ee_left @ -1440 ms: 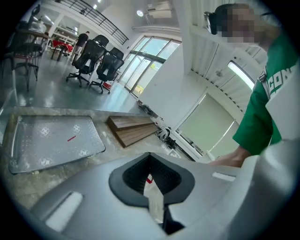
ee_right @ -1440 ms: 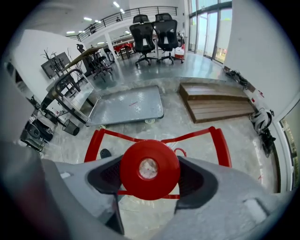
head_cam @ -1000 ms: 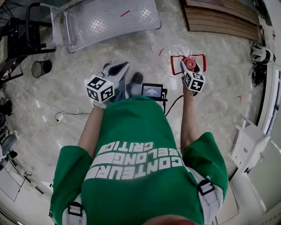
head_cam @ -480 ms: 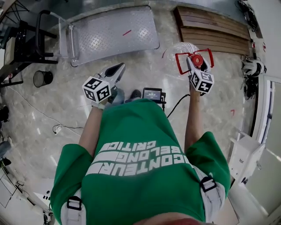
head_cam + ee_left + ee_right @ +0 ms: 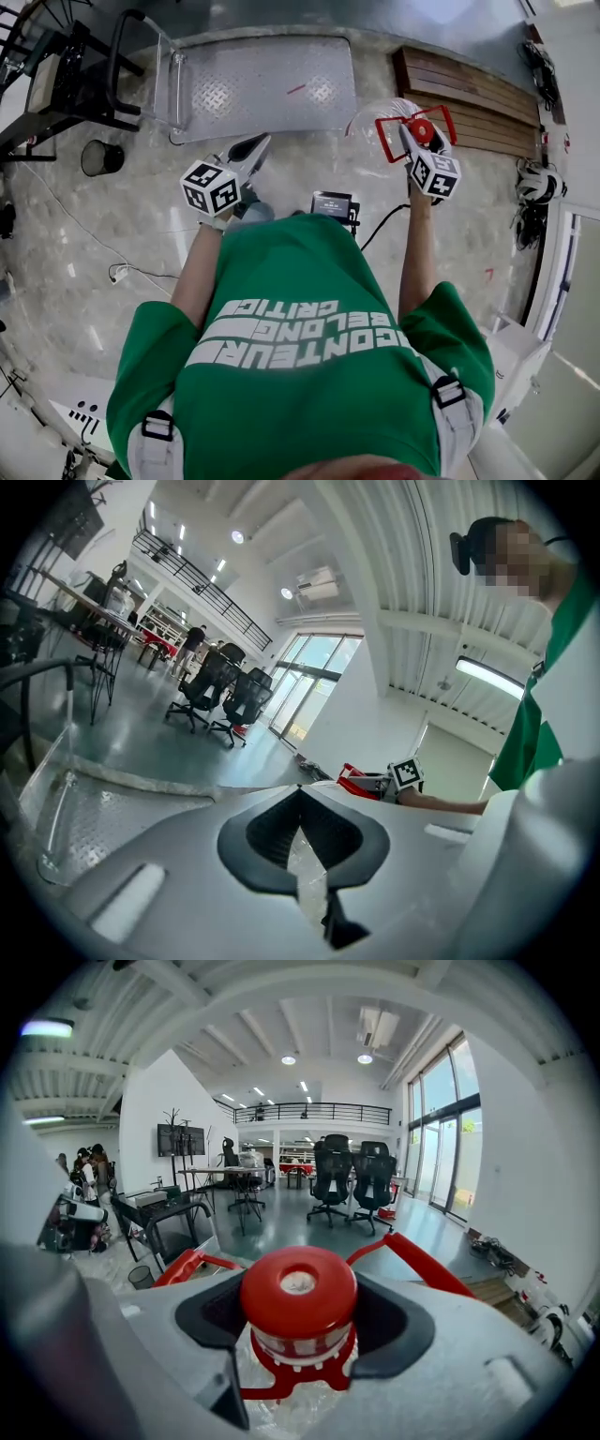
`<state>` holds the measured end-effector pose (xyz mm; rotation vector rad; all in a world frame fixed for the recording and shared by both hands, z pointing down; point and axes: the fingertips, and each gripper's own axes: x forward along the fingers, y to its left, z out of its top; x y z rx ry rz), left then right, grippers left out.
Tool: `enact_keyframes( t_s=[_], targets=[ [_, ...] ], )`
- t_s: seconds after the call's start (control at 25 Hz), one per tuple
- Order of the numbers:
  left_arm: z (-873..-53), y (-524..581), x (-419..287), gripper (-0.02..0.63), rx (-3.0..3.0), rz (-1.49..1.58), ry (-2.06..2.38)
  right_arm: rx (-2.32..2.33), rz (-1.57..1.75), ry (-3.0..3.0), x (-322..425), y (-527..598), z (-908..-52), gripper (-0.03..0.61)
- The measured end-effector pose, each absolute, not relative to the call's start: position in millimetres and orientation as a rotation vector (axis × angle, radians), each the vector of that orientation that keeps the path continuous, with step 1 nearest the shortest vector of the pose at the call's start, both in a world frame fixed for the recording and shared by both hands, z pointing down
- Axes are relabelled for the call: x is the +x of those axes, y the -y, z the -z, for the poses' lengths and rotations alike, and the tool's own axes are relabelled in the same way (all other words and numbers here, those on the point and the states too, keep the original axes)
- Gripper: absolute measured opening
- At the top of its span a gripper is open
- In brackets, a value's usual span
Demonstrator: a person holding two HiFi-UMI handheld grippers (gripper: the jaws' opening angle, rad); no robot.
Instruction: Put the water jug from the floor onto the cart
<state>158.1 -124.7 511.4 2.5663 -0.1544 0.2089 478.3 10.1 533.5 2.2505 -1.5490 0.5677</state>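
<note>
The water jug is clear plastic with a red cap and a red carry handle. It hangs off the floor from my right gripper, which is shut around its neck just under the cap. The cart, a flat metal platform with a push bar at its left end, stands ahead and to the left of the jug. My left gripper is shut with nothing in it, its tip pointing at the cart's near edge. In the left gripper view the cart deck lies at the left.
A wooden pallet lies on the floor right of the cart, just beyond the jug. A black bin and black metal frames stand left of the cart. A cable trails on the floor at left.
The person has stepped toward the cart, and it now lies closer ahead. The right gripper keeps its hold on the jug, carried forward. The left gripper stays shut.
</note>
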Motion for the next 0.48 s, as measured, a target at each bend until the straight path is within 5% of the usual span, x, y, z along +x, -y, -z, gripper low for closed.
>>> enact_keyframes(
  t_s=[0.48],
  targets=[
    [-500.8, 233.6, 60.0, 0.014, 2.530, -0.065, 0.378, 2.103, -0.509, 1.703, 405.7, 132.7, -521.2, 0.301]
  ],
)
